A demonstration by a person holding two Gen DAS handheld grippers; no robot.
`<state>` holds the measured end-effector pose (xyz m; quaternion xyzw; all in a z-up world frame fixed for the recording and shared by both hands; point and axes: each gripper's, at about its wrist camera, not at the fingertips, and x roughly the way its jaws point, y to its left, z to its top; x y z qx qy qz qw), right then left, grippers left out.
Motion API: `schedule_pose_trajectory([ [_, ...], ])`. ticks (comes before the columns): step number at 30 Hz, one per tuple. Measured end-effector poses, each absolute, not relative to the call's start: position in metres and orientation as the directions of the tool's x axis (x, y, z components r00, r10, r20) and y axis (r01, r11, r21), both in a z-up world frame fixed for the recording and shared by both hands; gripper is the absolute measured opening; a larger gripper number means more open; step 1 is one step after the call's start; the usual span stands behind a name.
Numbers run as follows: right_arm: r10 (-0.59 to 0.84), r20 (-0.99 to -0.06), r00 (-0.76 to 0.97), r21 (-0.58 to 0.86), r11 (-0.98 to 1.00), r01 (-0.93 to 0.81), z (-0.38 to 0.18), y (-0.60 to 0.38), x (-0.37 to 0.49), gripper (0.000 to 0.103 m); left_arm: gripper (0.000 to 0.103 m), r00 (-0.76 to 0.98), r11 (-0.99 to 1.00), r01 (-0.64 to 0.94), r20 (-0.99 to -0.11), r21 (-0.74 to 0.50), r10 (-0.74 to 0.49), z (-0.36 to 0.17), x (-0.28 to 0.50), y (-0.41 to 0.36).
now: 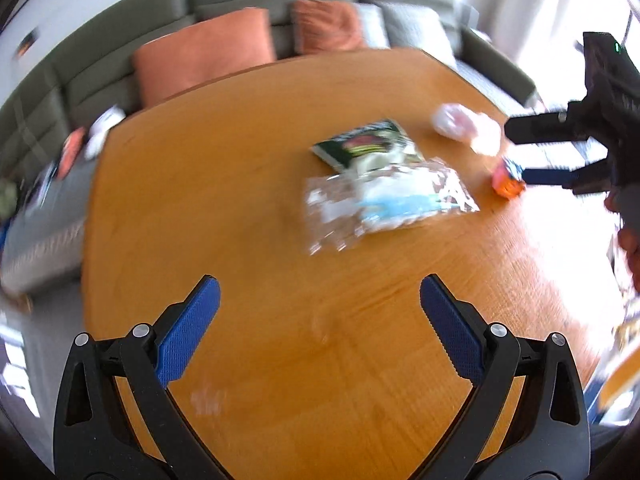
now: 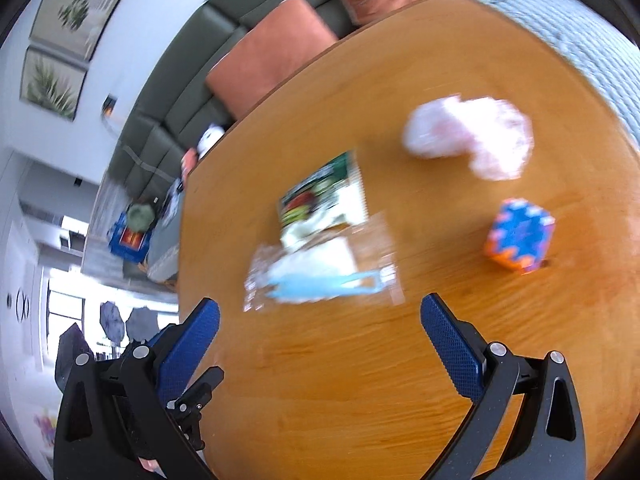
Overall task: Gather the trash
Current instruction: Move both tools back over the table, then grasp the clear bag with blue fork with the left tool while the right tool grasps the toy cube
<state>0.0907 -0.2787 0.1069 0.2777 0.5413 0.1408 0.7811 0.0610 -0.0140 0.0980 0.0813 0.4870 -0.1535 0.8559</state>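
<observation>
Both grippers gape empty above the table [image 1: 248, 184].
Clear bag [image 2: 324, 268] at twelve o'clock of right gripper [image 2: 320, 316]; left gripper [image 1: 320, 300] likewise.

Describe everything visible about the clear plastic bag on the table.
The clear bag is a crinkly, see-through plastic wrapper lying flat on the wooden table. Something white and light blue shows through it. Its far edge overlaps a green printed packet. Neither tool touches it. Motion blur hides finer detail.

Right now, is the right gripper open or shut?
Open: the right gripper shows blue fingers spread wide above the wooden table, holding nothing.
</observation>
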Motion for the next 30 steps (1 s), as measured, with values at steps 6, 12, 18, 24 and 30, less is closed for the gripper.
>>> schedule_pose_trajectory([
  [6,0.475,-0.784,0.401,0.576,0.797,0.183,0.097,-0.328,0.098,0.1,0.097,0.396,0.877,0.48,-0.894,0.005,-0.212,0.082,0.105,-0.052],
  [12,0.419,-0.817,0.397,0.544,0.787,0.29,0.081,-0.362,0.103,0.1,0.097,0.315,0.825,0.564,-0.928,0.016,-0.198,0.054,0.141,-0.077],
  [18,0.388,-0.852,0.351,0.501,0.799,0.333,0.059,-0.362,0.117,0.1,0.097,0.258,0.807,0.59,-0.944,-0.015,-0.206,0.035,0.163,-0.086],
  [24,0.349,-0.887,0.302,0.442,0.829,0.342,0.041,-0.347,0.132,0.1,0.097,0.218,0.815,0.577,-0.952,-0.052,-0.215,0.023,0.169,-0.087],
  [30,0.308,-0.916,0.256,0.382,0.862,0.334,0.03,-0.336,0.138,0.084,0.077,0.207,0.835,0.544,-0.951,-0.084,-0.23,0.021,0.163,-0.083],
])
